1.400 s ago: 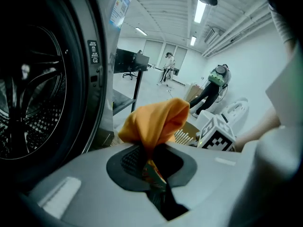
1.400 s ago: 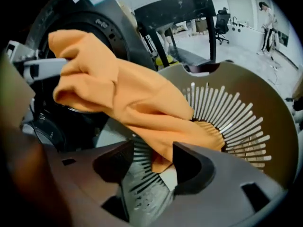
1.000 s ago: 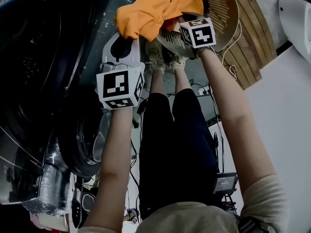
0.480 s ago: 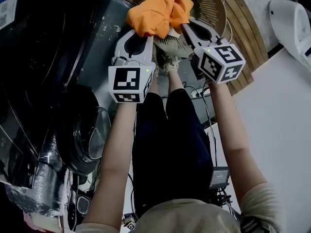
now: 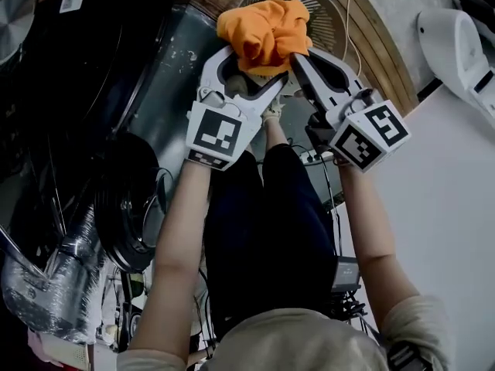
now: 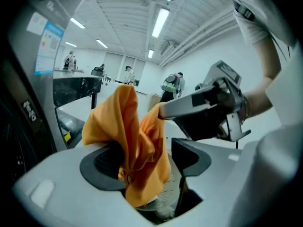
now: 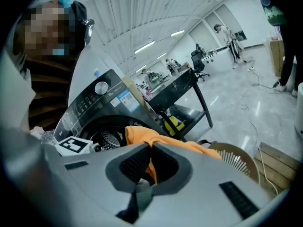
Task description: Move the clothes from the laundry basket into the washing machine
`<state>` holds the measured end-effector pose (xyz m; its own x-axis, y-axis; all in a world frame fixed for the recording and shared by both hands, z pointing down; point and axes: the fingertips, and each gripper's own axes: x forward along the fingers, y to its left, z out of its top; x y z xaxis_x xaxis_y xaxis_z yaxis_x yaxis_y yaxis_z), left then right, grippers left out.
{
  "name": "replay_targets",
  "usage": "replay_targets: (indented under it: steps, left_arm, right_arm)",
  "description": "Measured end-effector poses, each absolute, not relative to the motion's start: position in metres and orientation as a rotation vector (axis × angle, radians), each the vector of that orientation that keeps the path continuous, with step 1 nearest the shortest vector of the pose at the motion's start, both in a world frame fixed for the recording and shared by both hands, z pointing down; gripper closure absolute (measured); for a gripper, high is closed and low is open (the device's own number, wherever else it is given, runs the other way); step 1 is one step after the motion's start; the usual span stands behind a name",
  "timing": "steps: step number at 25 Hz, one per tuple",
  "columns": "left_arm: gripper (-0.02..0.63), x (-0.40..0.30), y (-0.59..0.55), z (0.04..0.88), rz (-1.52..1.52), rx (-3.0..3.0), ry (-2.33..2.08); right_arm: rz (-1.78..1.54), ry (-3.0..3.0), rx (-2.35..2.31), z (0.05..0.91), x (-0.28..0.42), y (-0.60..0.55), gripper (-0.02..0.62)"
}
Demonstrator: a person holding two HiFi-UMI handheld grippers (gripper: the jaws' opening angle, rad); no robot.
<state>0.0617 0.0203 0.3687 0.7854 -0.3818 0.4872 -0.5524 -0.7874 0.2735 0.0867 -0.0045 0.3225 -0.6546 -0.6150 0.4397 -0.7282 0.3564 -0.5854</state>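
Observation:
An orange cloth (image 5: 263,31) hangs bunched in the air above the slatted laundry basket (image 5: 332,10). My right gripper (image 5: 296,56) is shut on it, and the right gripper view shows the fabric (image 7: 142,137) pinched between the jaws of the gripper (image 7: 151,167). My left gripper (image 5: 249,73) is opening. Its jaws stand wide apart with the cloth (image 6: 128,136) hanging loose between them, brushing the left pad (image 6: 102,167). The right gripper (image 6: 165,110) meets the cloth from the right. The washing machine (image 5: 166,76) lies to the left, its drum opening (image 7: 106,137) showing behind the cloth.
The washer's round door (image 5: 128,207) hangs open at lower left. A wooden pallet (image 5: 379,45) lies beside the basket, and a white appliance (image 5: 456,37) stands at the upper right. Cables and a small device (image 5: 346,273) lie on the floor by the person's legs. People stand far off in the hall.
Both grippers have lifted the orange cloth up out of the basket and drawn closer together. The left jaws, shut on the cloth before, now stand apart.

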Motion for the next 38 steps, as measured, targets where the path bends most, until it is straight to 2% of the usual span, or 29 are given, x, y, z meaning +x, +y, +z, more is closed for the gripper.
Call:
replay_targets:
  steps: [3,9,12,16,25,38]
  left_arm:
    - [0.302,0.063,0.015,0.364,0.649,2.614,-0.764]
    - [0.313,0.052,0.004,0.362,0.572,2.563,-0.894]
    - [0.445,0.043,0.004,0.362,0.548,2.534,-0.947]
    - [0.485,0.023,0.009,0.366,0.524,2.467,-1.011]
    - [0.492,-0.045,0.017,0.373,0.539,2.317,-1.200]
    - [0.494,-0.123,0.033,0.390,0.364,1.968,-1.621]
  right_arm:
    - [1.180,-2.503,1.197,0.305,0.075,-0.004,0.581]
    - [1.217,-2.576,1.123,0.283,0.043,0.002,0.581]
    - [1.255,-2.597,1.097,0.284,0.028,0.003,0.581]
    - [1.283,-2.613,1.092,0.291,0.008,0.003,0.581]
    - [1.353,-2.555,1.080,0.313,-0.015,0.009,0.580]
    - [1.378,-2.575,0.781,0.335,-0.048,0.042,0.580]
